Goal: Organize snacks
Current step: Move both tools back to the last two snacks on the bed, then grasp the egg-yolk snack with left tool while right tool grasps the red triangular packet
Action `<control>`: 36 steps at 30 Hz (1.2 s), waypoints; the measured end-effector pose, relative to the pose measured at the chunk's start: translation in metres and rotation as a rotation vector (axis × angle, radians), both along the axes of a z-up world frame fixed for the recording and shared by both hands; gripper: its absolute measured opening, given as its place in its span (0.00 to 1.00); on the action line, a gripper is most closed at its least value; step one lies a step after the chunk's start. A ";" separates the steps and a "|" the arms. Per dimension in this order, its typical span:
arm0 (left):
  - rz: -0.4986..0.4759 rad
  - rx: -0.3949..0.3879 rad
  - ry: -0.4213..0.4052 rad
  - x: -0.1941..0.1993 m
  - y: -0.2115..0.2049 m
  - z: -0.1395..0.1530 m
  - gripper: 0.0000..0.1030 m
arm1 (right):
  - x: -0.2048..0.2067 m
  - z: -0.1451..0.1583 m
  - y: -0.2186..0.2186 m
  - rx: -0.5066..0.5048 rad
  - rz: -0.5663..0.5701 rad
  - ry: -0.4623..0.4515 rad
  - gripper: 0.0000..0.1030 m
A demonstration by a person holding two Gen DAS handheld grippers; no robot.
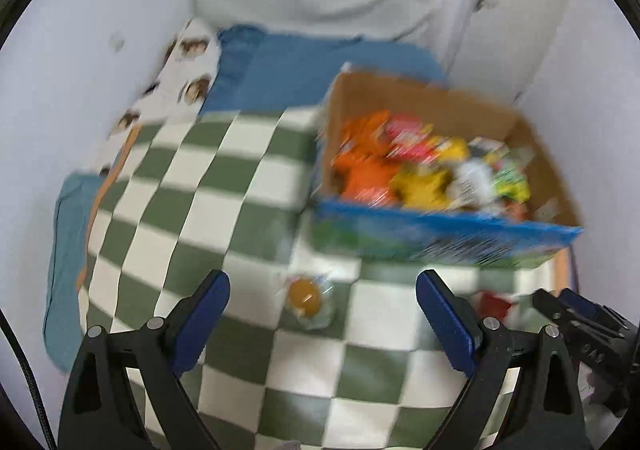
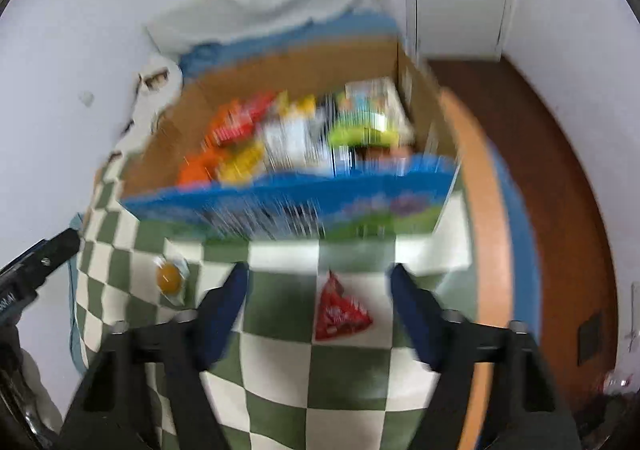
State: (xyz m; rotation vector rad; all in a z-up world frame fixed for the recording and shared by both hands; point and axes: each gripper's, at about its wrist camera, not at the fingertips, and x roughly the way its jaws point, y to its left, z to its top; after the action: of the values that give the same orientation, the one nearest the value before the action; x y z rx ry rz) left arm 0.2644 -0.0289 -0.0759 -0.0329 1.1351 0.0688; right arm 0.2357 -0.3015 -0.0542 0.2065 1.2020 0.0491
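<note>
Two loose snacks are seen: a light, crinkly red packet (image 2: 340, 310) between the spread, empty right tool (image 2: 318, 310), best pinched across its flat middle; a clear-wrapped round sweet (image 1: 306, 296) ahead of the wide-spread left tool (image 1: 322, 314).

A box (image 2: 288, 206) of snacks (image 2: 280, 134) sits toward the bed's (image 2: 280, 362) far right corner, with two packets (image 2: 340, 314) lying before it.

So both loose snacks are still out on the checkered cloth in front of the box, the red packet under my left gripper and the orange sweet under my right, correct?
Not quite: the sides are swapped. The right wrist view shows the red packet between the right gripper's fingers, and the left wrist view shows the orange sweet between the left gripper's. Both do lie on the checkered cloth before the box.
</note>
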 end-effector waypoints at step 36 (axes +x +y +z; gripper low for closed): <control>-0.051 -0.222 0.364 -0.092 -0.018 -0.133 0.40 | -0.063 -0.097 0.051 -0.004 0.162 0.143 0.38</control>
State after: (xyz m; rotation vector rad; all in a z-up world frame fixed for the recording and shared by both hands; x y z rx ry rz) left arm 0.1723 -0.0472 -0.2093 -0.1956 1.5031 -0.1011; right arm 0.1729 -0.2506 -0.1512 0.1101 1.3590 0.1754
